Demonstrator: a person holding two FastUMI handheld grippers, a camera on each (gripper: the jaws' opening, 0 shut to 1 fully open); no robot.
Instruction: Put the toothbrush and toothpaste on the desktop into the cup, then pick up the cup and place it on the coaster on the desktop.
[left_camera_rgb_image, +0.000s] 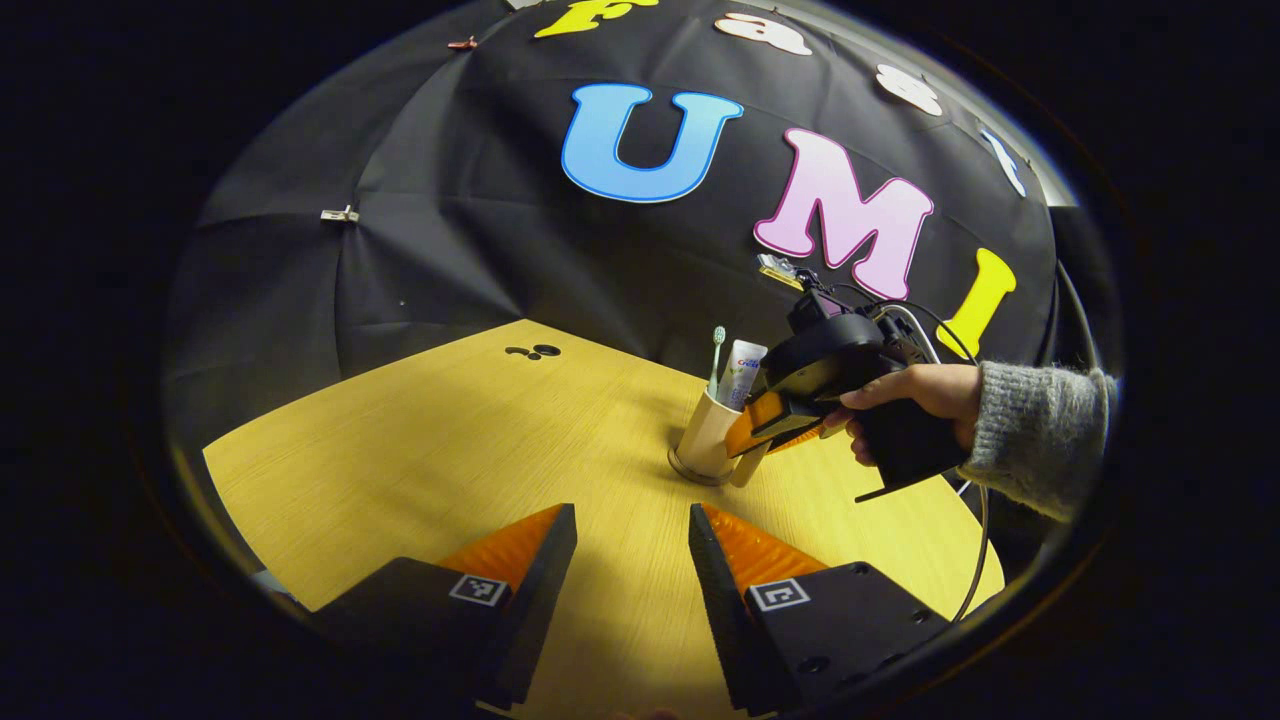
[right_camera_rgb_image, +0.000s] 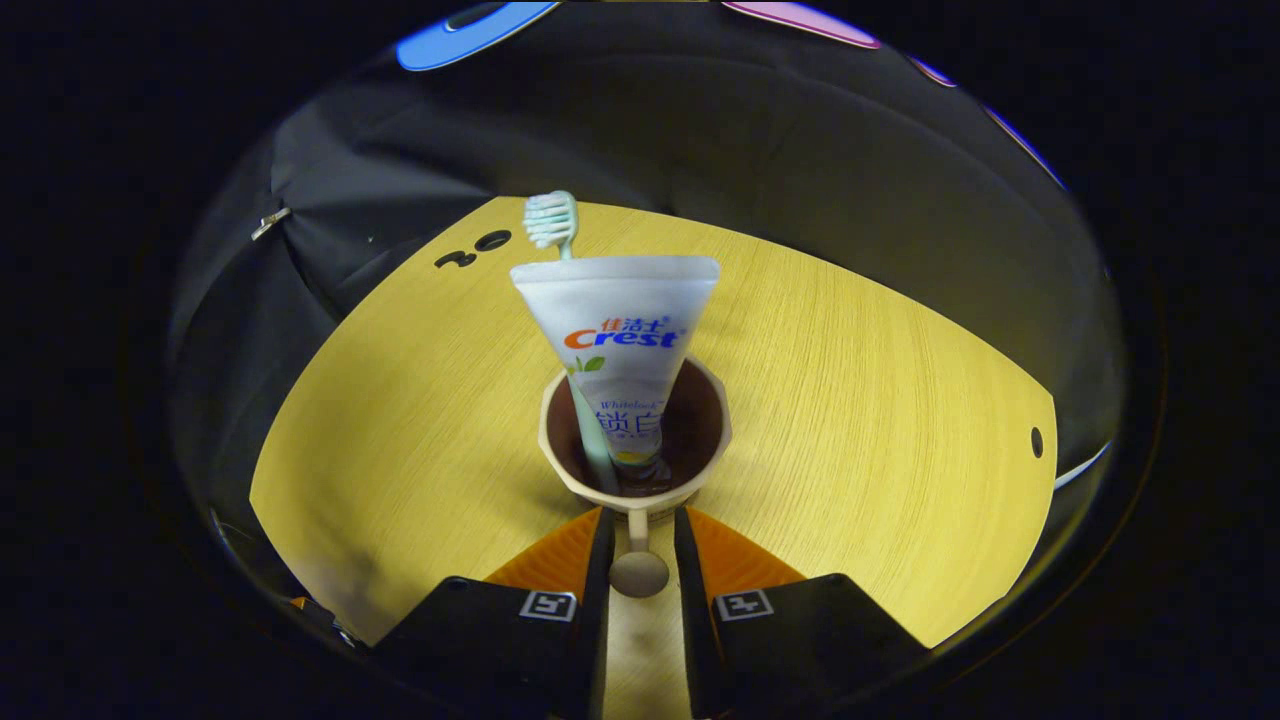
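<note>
The toothbrush (right_camera_rgb_image: 551, 220) and toothpaste (right_camera_rgb_image: 618, 340) stand in the cup (right_camera_rgb_image: 700, 400). The right gripper (right_camera_rgb_image: 638, 545) fingers pinch its handle (right_camera_rgb_image: 638, 572), mid-frame; the left gripper (left_camera_rgb_image: 630, 545) gapes empty. Next, let go gently.

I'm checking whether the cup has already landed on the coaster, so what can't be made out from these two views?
- Coaster: left gripper view shows just a thin ring at the cup's foot; the cup covers the rest.
- Cup's foot: right gripper view looks down past the rim, which hides it.
- Toothbrush handle: behind the toothpaste in that view.
- Right gripper's contact with the handle: its fingers flank it, but pressure is unclear.
</note>
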